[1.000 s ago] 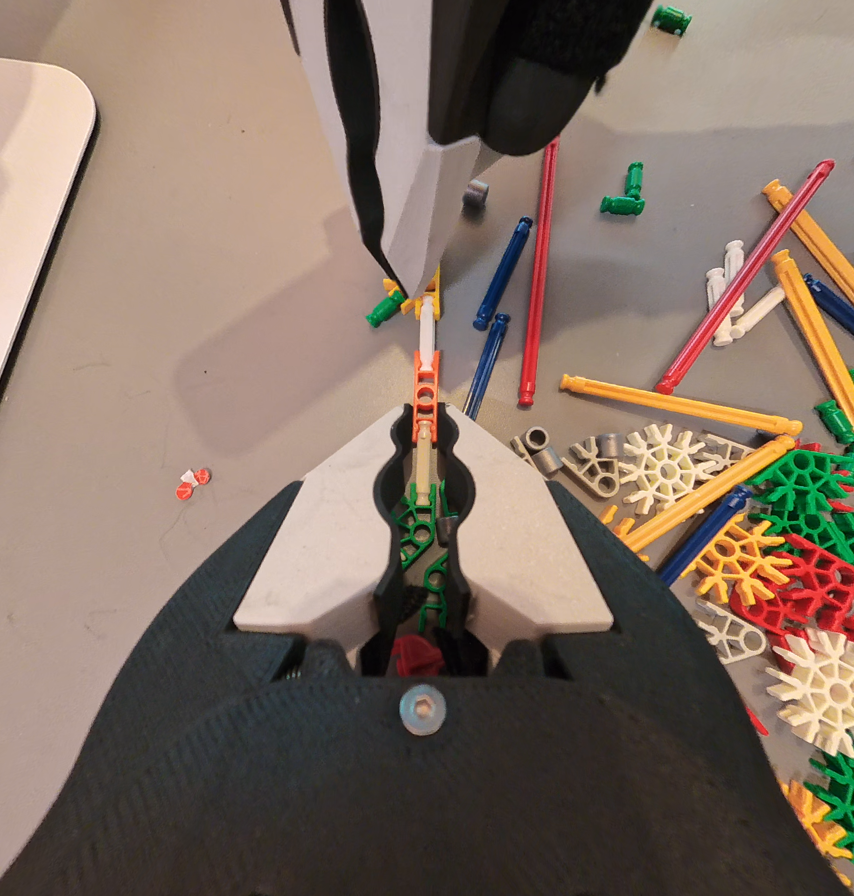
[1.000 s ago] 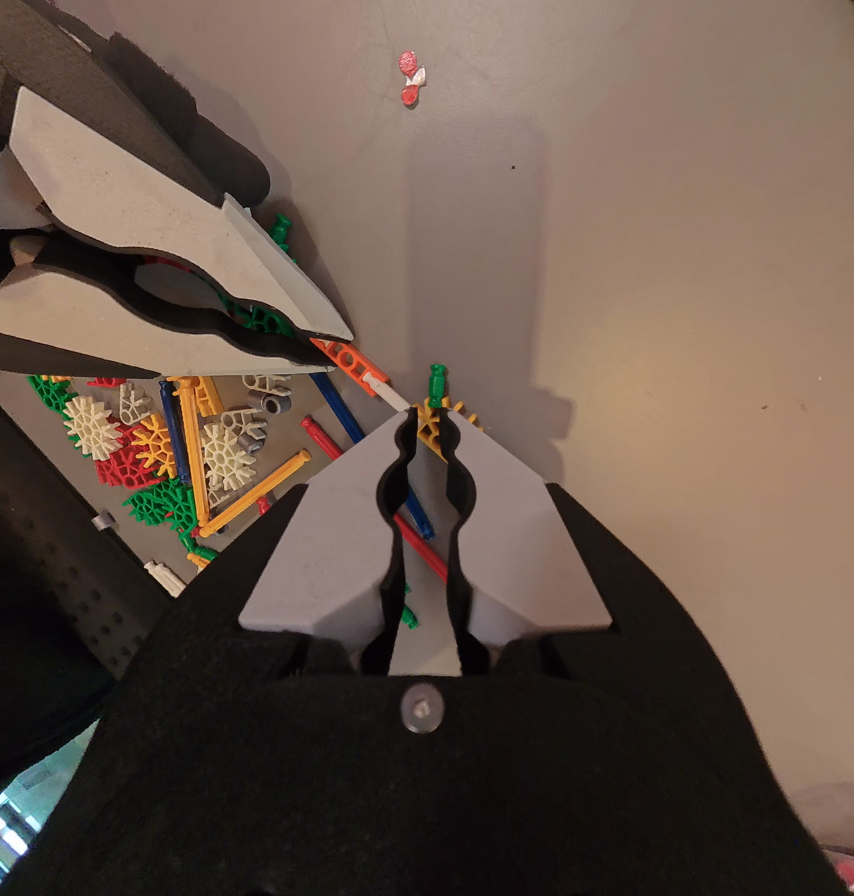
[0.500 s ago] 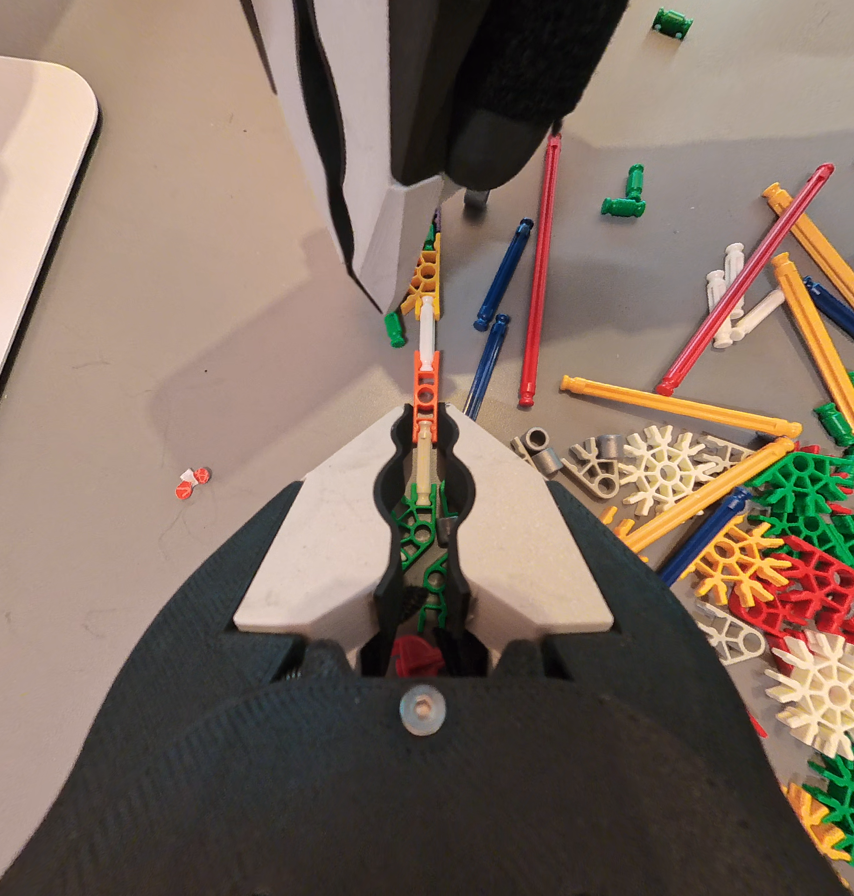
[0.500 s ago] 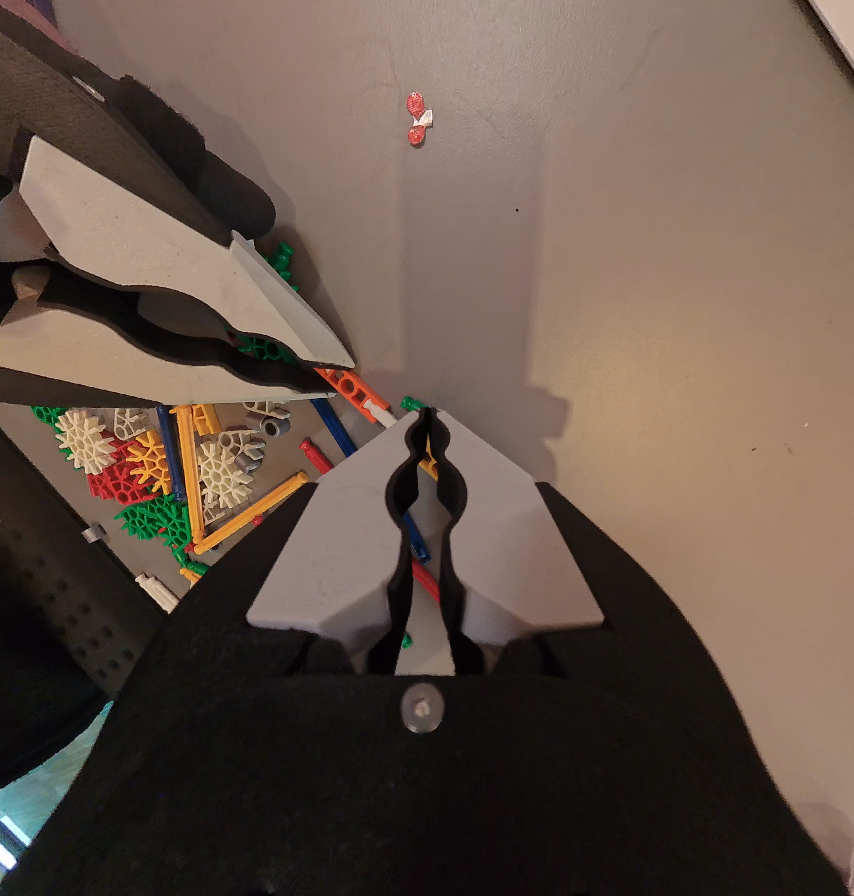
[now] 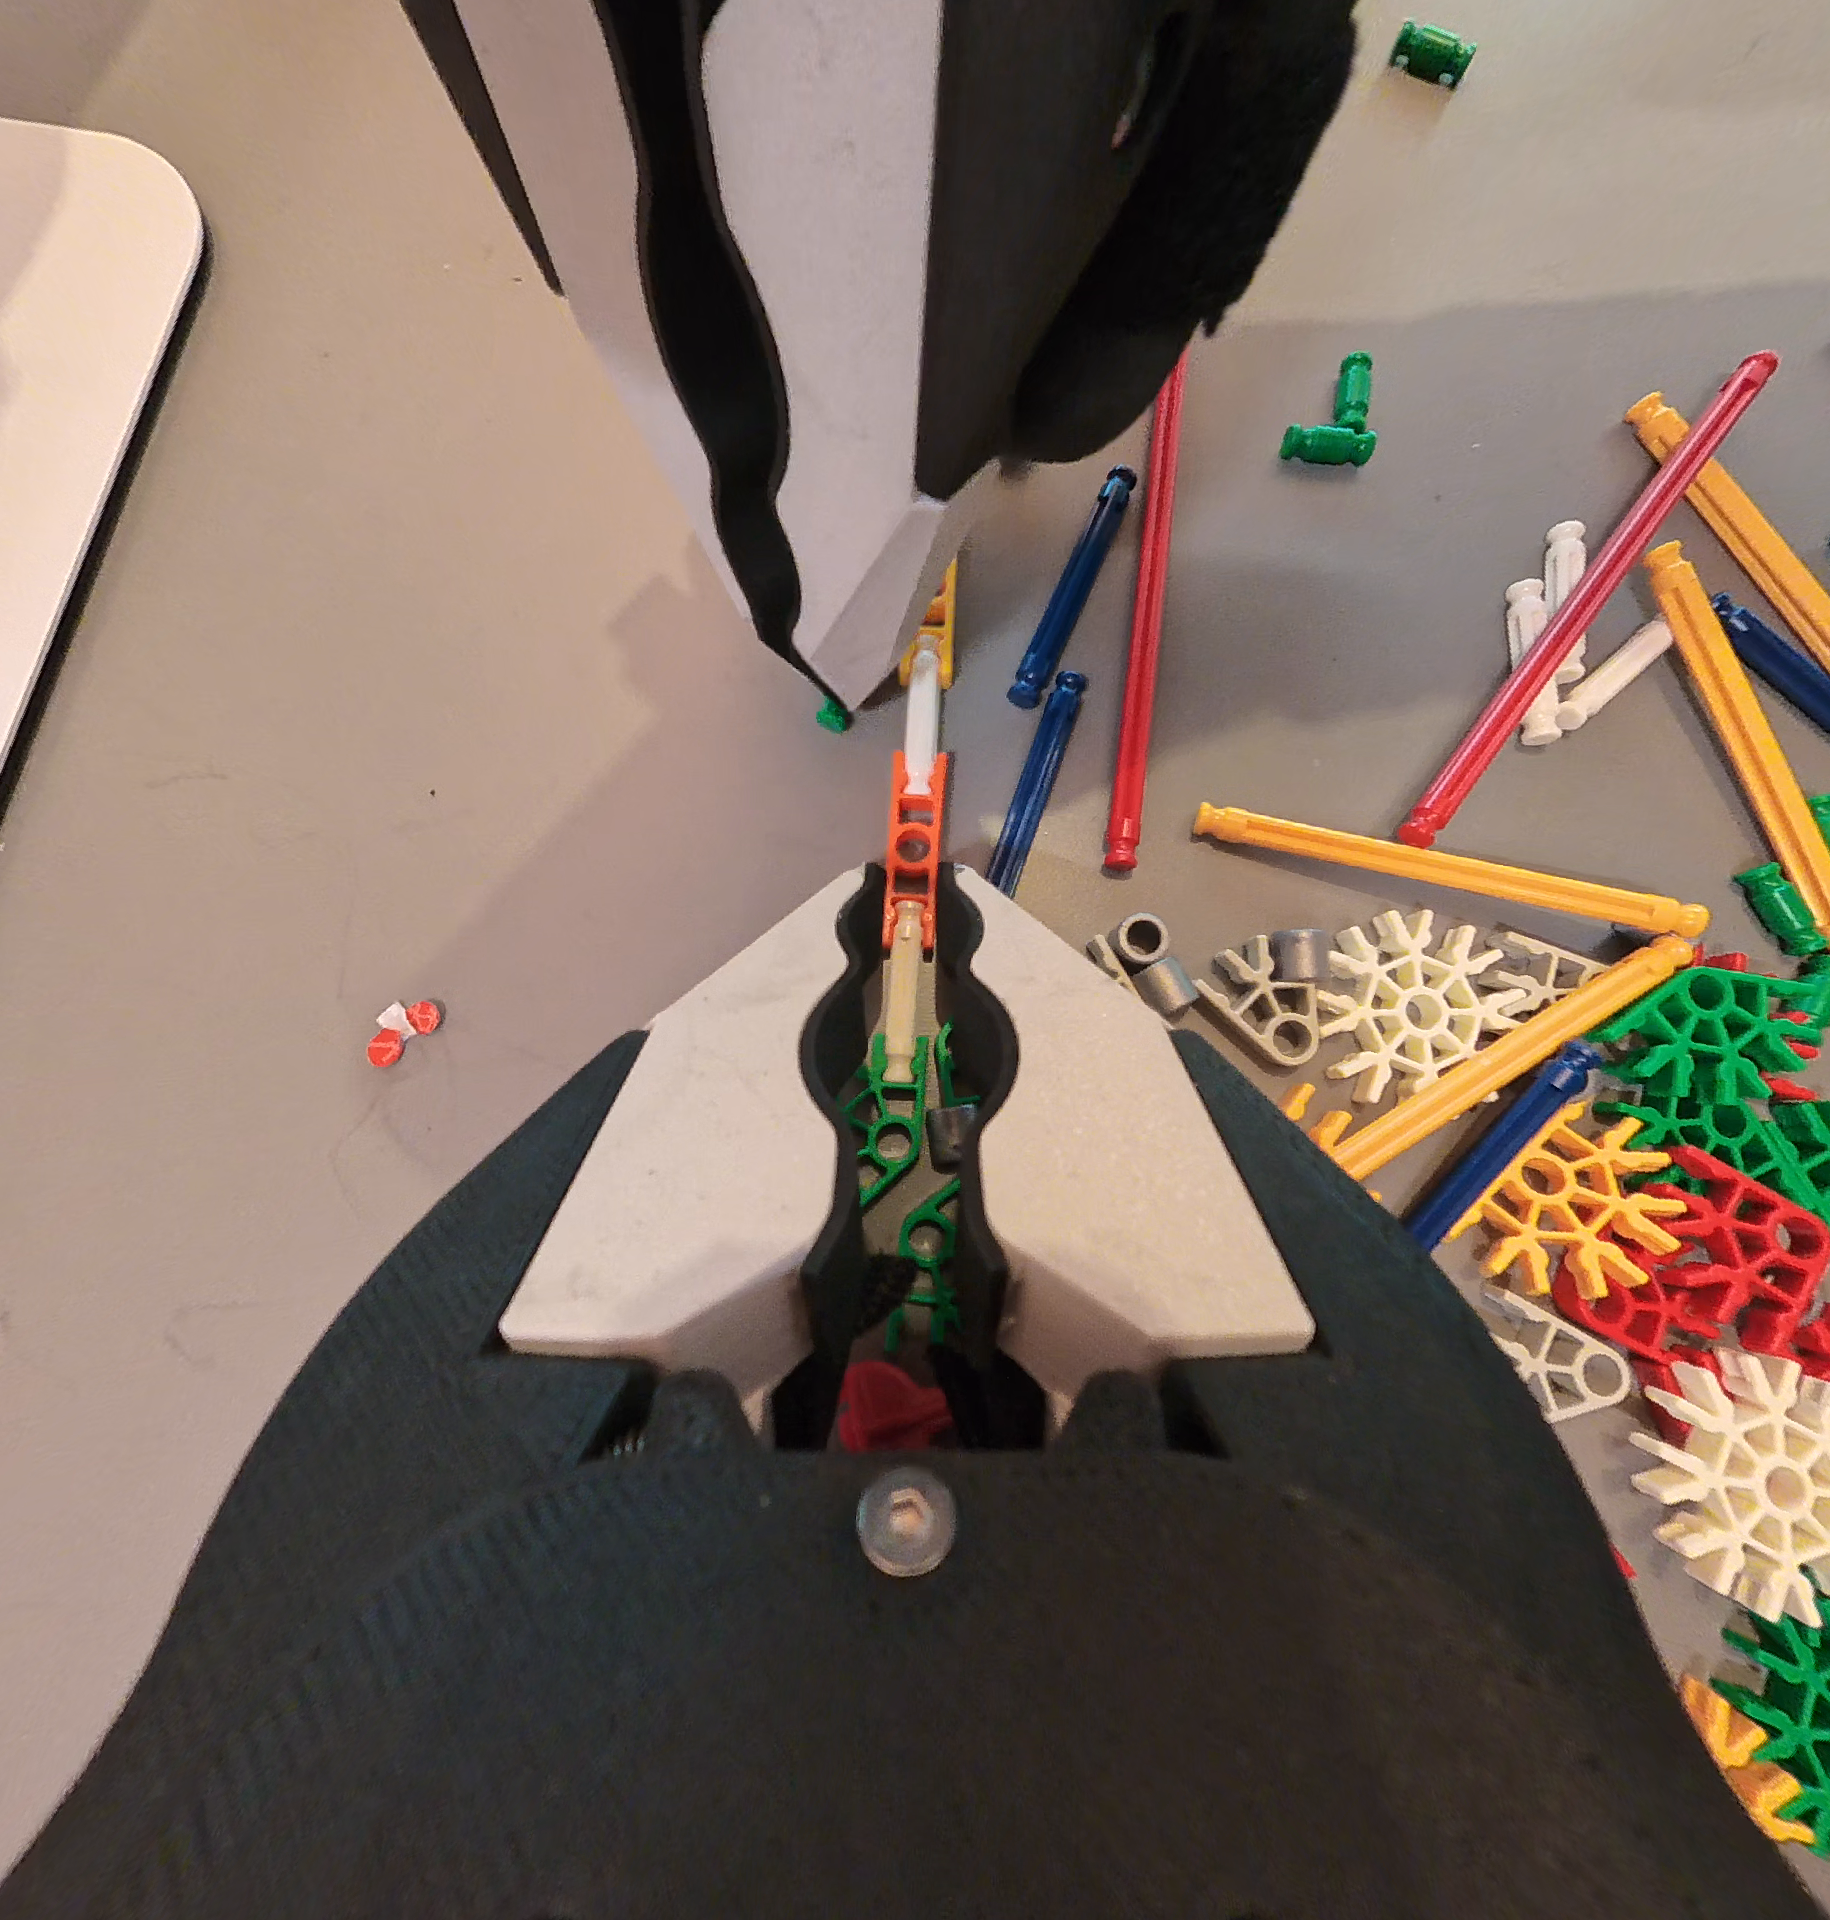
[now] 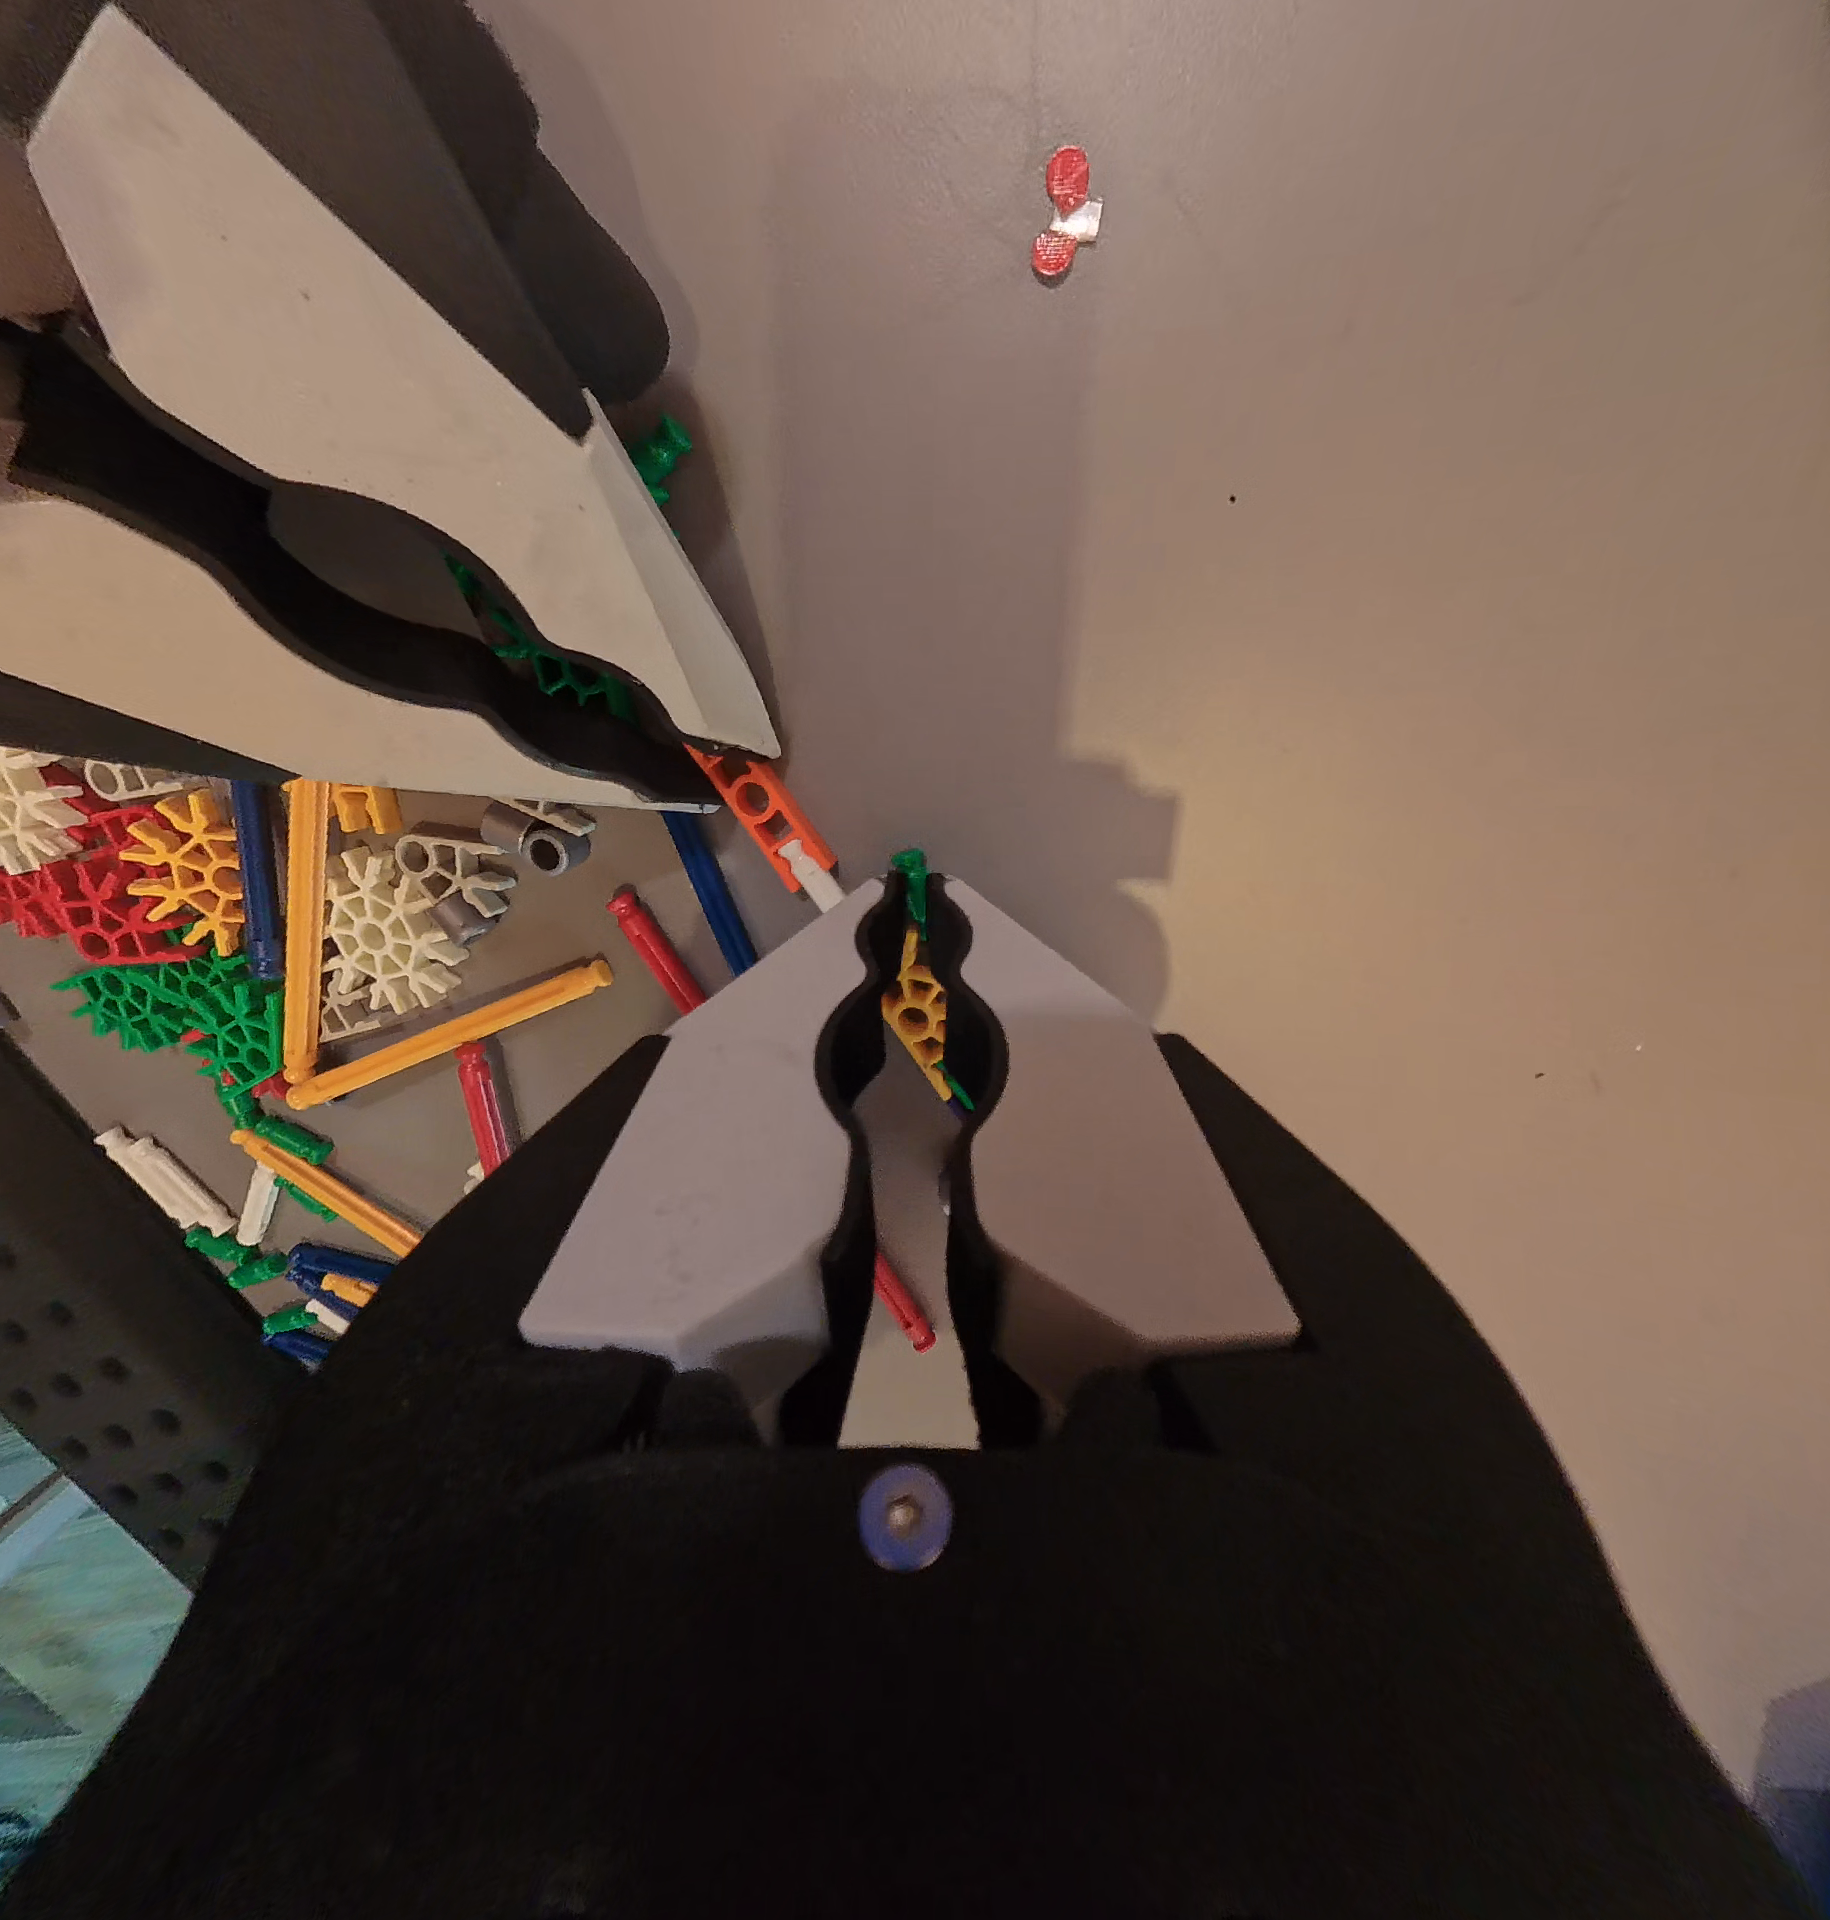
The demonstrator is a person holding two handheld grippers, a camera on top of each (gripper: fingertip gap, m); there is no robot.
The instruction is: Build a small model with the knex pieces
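A green connector chain [image 5: 906, 1153] ending in an orange connector [image 5: 913, 847] is clamped in the left gripper [image 5: 916, 894]. Beyond it, a yellow connector [image 6: 916, 1013] is pinched by the right gripper [image 6: 916, 894]. Loose rods [image 5: 1451, 868] are scattered on the grey tabletop [image 5: 423, 644].

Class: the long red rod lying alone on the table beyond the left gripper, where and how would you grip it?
Probably at mid-length of the long red rod, from above, jaws across its width. It lies flat and thin, with bare table showing beside its middle; a blue rod lies close on one side, so come straight down.
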